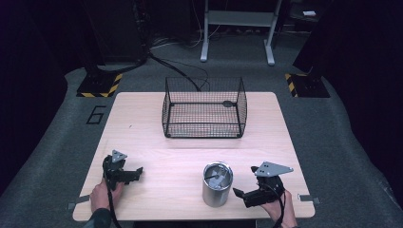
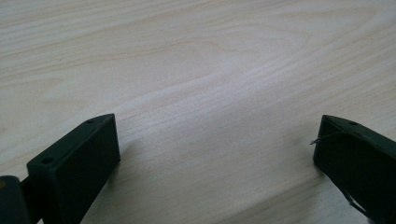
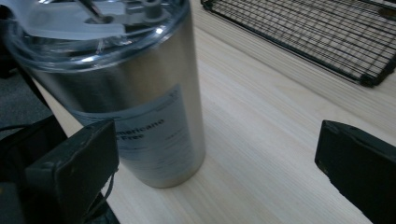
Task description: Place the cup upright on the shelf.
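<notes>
Jaws of the right gripper [image 1: 243, 194] are gaping wide, gripping nothing, beside the upright steel tumbler [image 1: 217, 184] at lower centre. Left gripper [image 1: 135, 173], lower left, is spreading wide, empty, over the pale wooden table [image 1: 190, 156].

A steel tumbler [image 3: 135, 102] fills the upper left of the frame, standing upright on the pale wooden desk [image 3: 261, 121]. It carries a clear plastic lid [image 3: 93, 23] and a white label [image 3: 149, 140] with partly legible print. The right gripper [image 3: 217, 163] has its two black jaws wide apart at the lower corners; the left one sits just in front of the tumbler's base. A black wire basket [image 3: 317, 37] lies in the upper right.
</notes>
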{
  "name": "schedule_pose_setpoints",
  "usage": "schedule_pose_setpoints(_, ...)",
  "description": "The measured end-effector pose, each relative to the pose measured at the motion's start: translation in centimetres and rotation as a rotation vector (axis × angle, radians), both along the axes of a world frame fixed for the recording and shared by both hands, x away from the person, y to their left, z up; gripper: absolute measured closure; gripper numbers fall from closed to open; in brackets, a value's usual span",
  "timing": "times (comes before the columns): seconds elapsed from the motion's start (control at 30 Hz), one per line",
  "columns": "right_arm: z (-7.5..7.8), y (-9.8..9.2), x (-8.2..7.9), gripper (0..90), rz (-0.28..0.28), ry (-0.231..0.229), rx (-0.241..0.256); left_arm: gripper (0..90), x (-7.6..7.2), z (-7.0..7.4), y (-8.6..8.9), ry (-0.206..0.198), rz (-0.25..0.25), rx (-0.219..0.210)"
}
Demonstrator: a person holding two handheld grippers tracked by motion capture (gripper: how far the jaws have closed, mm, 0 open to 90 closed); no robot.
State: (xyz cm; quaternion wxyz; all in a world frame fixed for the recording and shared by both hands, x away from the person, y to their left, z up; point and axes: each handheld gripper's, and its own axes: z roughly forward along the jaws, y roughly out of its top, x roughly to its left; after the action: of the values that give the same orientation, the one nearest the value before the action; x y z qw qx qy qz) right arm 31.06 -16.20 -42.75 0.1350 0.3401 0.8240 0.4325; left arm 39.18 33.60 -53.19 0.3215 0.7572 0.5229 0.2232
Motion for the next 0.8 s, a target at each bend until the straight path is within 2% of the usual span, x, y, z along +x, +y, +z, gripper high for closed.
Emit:
schedule_pose_setpoints(0.1, 0.1, 0.6, -0.2, 0.0, 0.038, -0.019, 0.01, 0.3, 0.0, 0.0, 0.0, 0.0, 0.001, 0.001)
schedule_pose_setpoints(0.3, 0.3, 2.0, -0.5, 0.0, 0.091, -0.003, 0.019, 0.3, 0.0, 0.0, 0.0, -0.001, 0.0, 0.002)
schedule_pose_setpoints(0.4, 0.3, 2.6, -0.5, 0.0, 0.118, -0.014, 0.025, 0.3, 0.0, 0.0, 0.0, -0.001, 0.0, 0.0)
schedule_pose_setpoints(0.8, 0.5, 4.8, -0.2, 0.0, 0.15, -0.03, 0.022, 0.3, 0.0, 0.0, 0.0, -0.001, 0.001, 0.001)
